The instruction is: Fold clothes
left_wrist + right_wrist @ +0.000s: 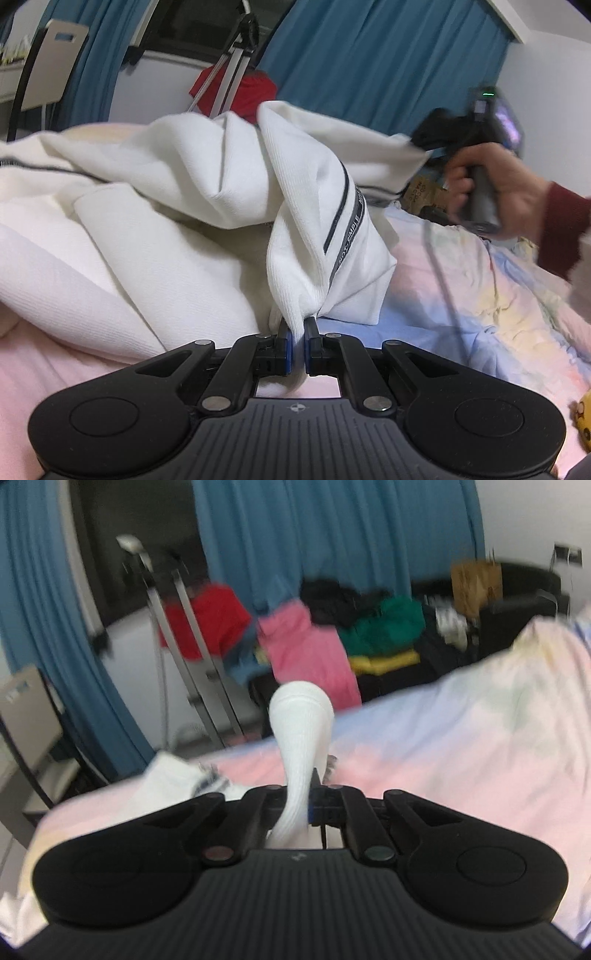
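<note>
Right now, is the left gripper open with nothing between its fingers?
No, the left gripper is shut on a bunched corner of the white garment, which rises from between its fingers.

- white garment (303, 206): ribbed knit cloth, matt
- left gripper (298, 332): matt black plastic, bare metal rivets
- bedsheet (461, 295): soft pastel cloth

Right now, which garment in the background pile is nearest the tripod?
The red garment, at the pile's left end, right behind the tripod legs. The pink, green and yellow ones lie farther right.
</note>
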Motion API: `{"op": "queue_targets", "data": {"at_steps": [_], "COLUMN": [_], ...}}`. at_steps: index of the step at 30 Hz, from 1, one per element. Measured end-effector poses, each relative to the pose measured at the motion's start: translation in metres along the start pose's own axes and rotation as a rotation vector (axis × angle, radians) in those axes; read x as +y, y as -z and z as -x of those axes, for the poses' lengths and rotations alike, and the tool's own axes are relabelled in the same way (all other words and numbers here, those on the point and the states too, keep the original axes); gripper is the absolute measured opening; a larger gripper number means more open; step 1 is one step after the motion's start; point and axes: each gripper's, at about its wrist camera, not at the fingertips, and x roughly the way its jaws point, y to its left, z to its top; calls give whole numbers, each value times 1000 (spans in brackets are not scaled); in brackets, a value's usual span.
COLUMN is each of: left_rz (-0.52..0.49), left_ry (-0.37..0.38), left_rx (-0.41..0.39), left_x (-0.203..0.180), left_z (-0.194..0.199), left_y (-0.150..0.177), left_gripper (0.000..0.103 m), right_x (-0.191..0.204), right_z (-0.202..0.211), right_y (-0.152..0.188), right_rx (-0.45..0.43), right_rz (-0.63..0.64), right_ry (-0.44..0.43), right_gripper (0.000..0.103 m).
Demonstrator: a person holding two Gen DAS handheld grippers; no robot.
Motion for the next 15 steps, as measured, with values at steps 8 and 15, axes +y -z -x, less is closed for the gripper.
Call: {"op": "queue_targets", "data": {"at_steps": [8,15], "left_rz": [-62,-120], "left_ry": [-25,-91], "left_rx": [-17,0], "left_x": [-13,-31], "left_z": [16,19], "left_y": [-4,-1], "left_gripper": [7,9], "right_x": [-97,-191], "right_z": [121,208], "right_y": [22,92], "right_rx": [-141,-97], "right_rz": [-229,-421], "right_ry": [36,249], "right_gripper": [5,6]}}
